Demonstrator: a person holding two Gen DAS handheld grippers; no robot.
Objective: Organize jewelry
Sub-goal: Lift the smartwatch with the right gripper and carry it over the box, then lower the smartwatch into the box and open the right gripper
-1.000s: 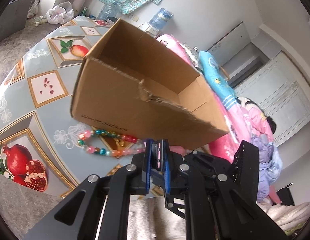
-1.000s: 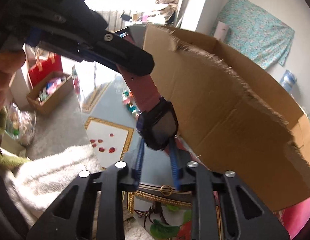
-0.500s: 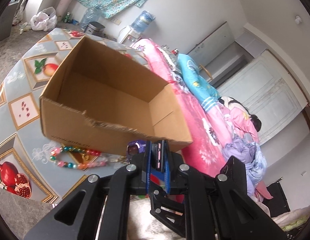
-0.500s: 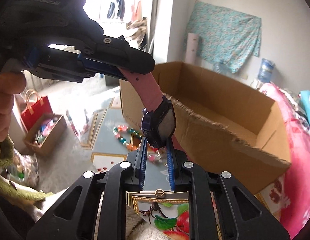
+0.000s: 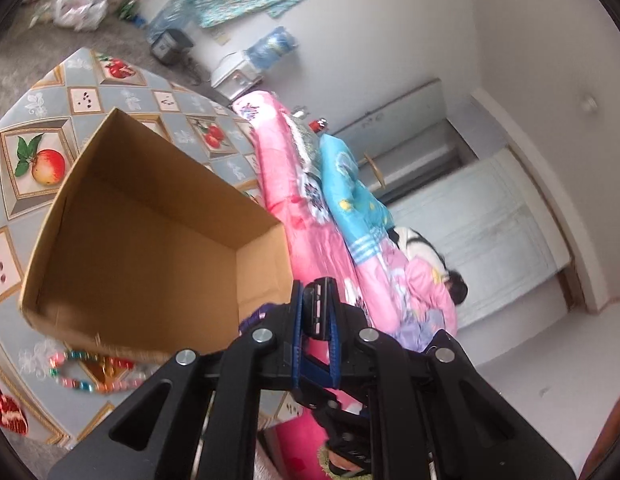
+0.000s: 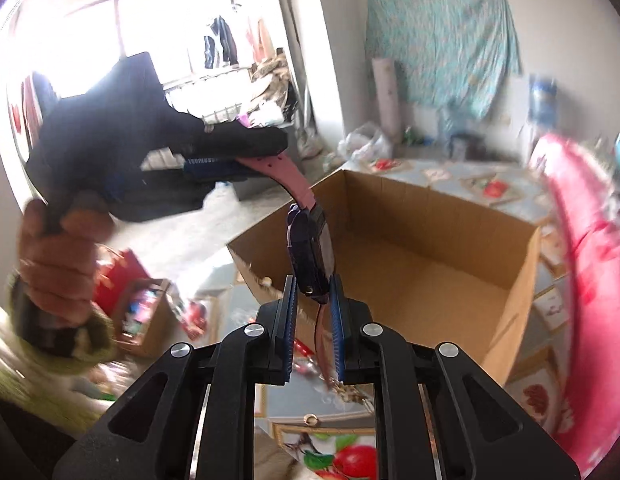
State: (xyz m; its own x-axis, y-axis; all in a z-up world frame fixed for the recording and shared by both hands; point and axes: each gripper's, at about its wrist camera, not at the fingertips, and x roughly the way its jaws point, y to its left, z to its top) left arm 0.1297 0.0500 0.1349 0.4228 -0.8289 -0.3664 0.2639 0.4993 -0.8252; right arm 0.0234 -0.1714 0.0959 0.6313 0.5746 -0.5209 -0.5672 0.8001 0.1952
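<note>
Both tools grip one watch: left tool pinches its pink strap, right tool has just been closing on its case, above the cardboard box.

The room has white walls and a grey floor. A blue-green flowered cloth hangs on one wall. A big window lets in very bright light, and clothes hang in front of it. A pale blue wardrobe stands by the wall. Pink and blue quilts lie piled up, maybe on a bed. A water jug stands near the wall.
</note>
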